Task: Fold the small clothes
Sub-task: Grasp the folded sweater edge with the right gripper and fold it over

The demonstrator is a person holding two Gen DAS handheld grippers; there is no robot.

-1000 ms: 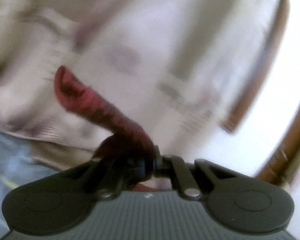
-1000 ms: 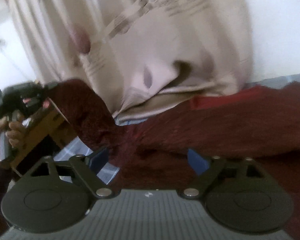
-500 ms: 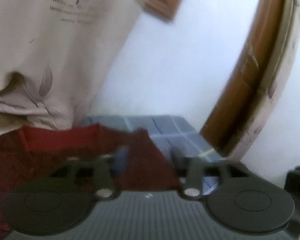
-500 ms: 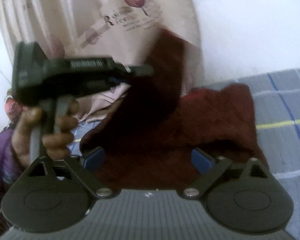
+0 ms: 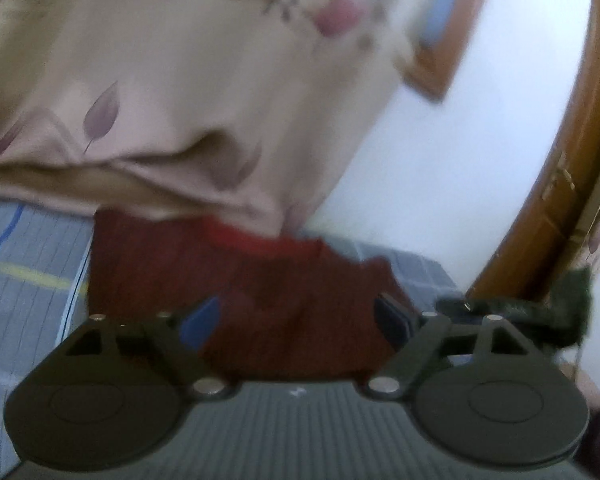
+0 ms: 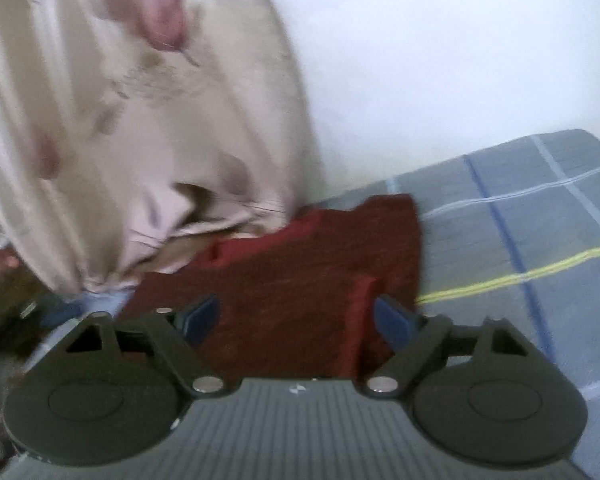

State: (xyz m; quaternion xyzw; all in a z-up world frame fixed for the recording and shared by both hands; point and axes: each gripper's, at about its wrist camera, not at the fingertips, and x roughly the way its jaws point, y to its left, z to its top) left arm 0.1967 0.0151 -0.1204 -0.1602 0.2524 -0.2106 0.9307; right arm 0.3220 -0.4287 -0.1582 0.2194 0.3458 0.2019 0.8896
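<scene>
Dark red knit garment (image 6: 300, 280) lies flat on bed w/ grey checked sheet (image 6: 540, 216), up against the bed's far edge, where a beige curtain w/ leaf print (image 5: 160, 100) hangs and drapes over the garment's far hem. One narrow strip of the knit is folded over near its right side.

Left gripper (image 5: 300, 320): jaws spread and opening, garment lies between blue pads (image 5: 198, 322), no pinch visible.

Right gripper (image 6: 300, 320): jaws spread but closing, knit between them, pads not pressing it.

White wall (image 6: 440, 60) behind bed; brown wooden frame (image 5: 552, 200) at right in left wrist view. Both views blurred.
</scene>
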